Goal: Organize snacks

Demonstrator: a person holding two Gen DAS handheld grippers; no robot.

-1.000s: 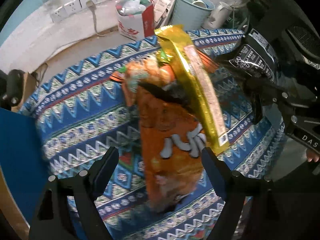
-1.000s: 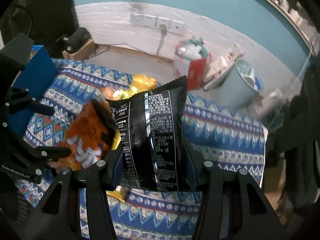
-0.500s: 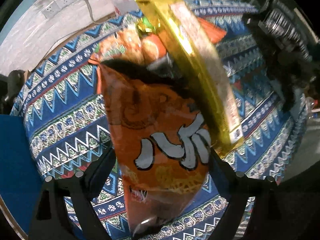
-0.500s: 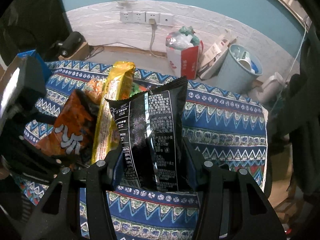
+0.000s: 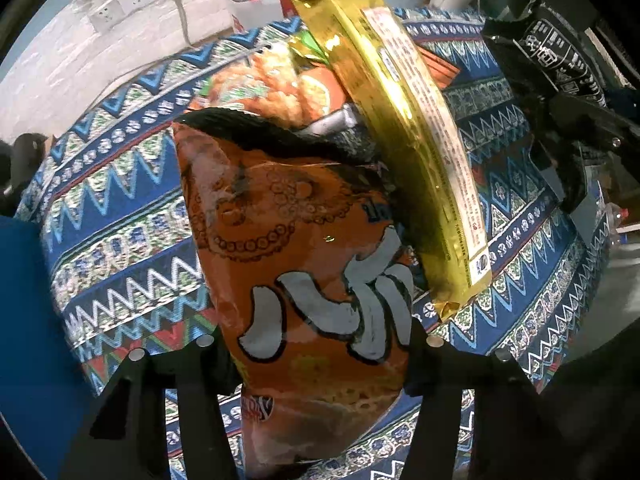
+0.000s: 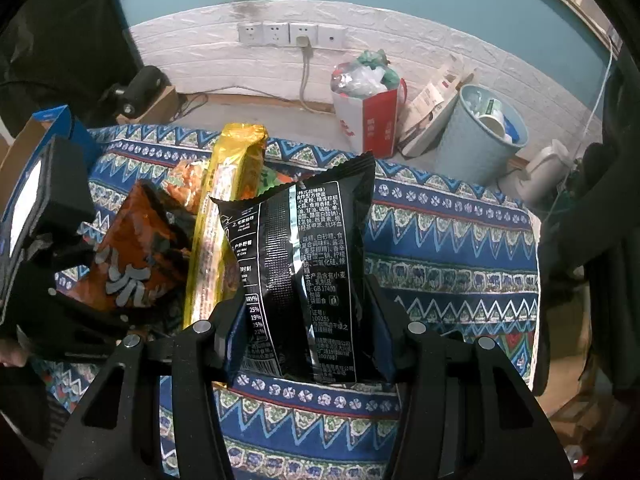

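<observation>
An orange snack bag (image 5: 304,248) lies on the patterned cloth (image 5: 120,208). My left gripper (image 5: 320,344) points down over it, its jaws closing with the pads against the bag's two sides. A long gold packet (image 5: 404,120) leans across the bag's right edge, and another orange snack bag (image 5: 276,84) lies under both. My right gripper (image 6: 308,320) is shut on a black packet (image 6: 304,248), held upright above the cloth (image 6: 440,260), right of the gold packet (image 6: 224,220) and the orange bag (image 6: 128,256).
A blue box (image 5: 24,320) stands at the cloth's left edge. On the floor beyond the cloth are a red-and-white paper bag (image 6: 368,120), a pale blue bin (image 6: 476,136) and a white kettle (image 6: 544,168). Wall sockets (image 6: 288,34) sit behind.
My left gripper has come down onto the orange bag, and its jaws have narrowed from wide apart to touching the bag's sides. The right gripper still holds the black packet.
</observation>
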